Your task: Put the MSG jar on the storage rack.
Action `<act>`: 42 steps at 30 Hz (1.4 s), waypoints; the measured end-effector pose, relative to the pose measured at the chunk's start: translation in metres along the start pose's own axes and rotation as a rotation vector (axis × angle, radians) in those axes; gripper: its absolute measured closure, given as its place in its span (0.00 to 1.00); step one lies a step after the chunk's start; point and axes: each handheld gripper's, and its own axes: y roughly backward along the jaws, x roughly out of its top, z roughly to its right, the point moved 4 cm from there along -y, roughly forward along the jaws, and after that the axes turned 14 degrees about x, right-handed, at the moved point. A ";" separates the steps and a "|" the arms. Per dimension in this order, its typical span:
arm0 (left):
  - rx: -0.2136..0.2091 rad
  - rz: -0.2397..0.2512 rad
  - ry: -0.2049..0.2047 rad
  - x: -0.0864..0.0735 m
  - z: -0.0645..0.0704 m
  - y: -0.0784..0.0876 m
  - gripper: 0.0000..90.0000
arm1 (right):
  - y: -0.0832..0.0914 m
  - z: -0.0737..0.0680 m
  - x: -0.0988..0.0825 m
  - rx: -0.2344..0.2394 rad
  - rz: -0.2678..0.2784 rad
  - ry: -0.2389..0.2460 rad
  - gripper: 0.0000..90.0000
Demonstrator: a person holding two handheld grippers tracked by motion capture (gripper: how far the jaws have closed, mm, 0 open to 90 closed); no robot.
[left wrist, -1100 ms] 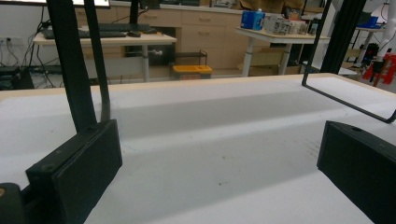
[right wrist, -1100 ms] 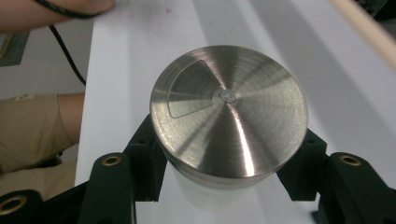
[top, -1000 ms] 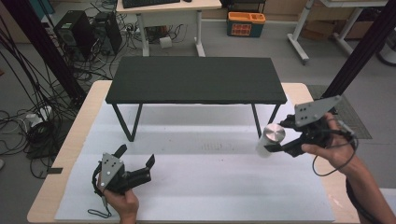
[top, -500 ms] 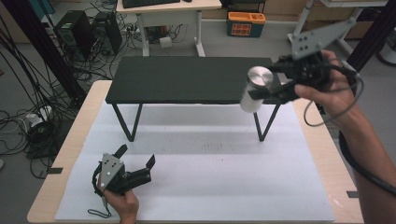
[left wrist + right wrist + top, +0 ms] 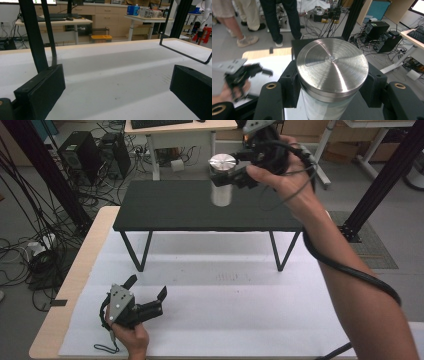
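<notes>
Each black hand-held gripper (image 5: 145, 304) carries a grey three-cornered plate, brass-ringed screw holes and a black cable.

One steel-lidded canister (image 5: 221, 184), top centre. One black low table (image 5: 165, 212), upper middle. Two grippers: right gripper (image 5: 231, 170) top centre, left gripper (image 5: 148, 286) lower left. One white mat (image 5: 240, 310), lower half.

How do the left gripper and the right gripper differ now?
The right gripper is shut on a jar with a metal lid; the left gripper is open and holds nothing. The right gripper is raised above the black shelf; the left gripper sits low on the white table. Both are black and hand-held.
</notes>
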 end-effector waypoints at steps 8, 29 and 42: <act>0.001 0.001 0.000 0.000 0.000 0.000 0.00 | -0.055 0.024 -0.005 -0.018 -0.010 -0.068 0.47; -0.006 -0.005 -0.013 0.001 0.001 -0.001 0.00 | -0.097 0.042 -0.038 -0.033 0.028 -0.122 0.46; -0.008 -0.008 -0.012 0.001 0.001 -0.001 0.00 | -0.025 0.031 -0.047 -0.017 0.085 -0.170 0.06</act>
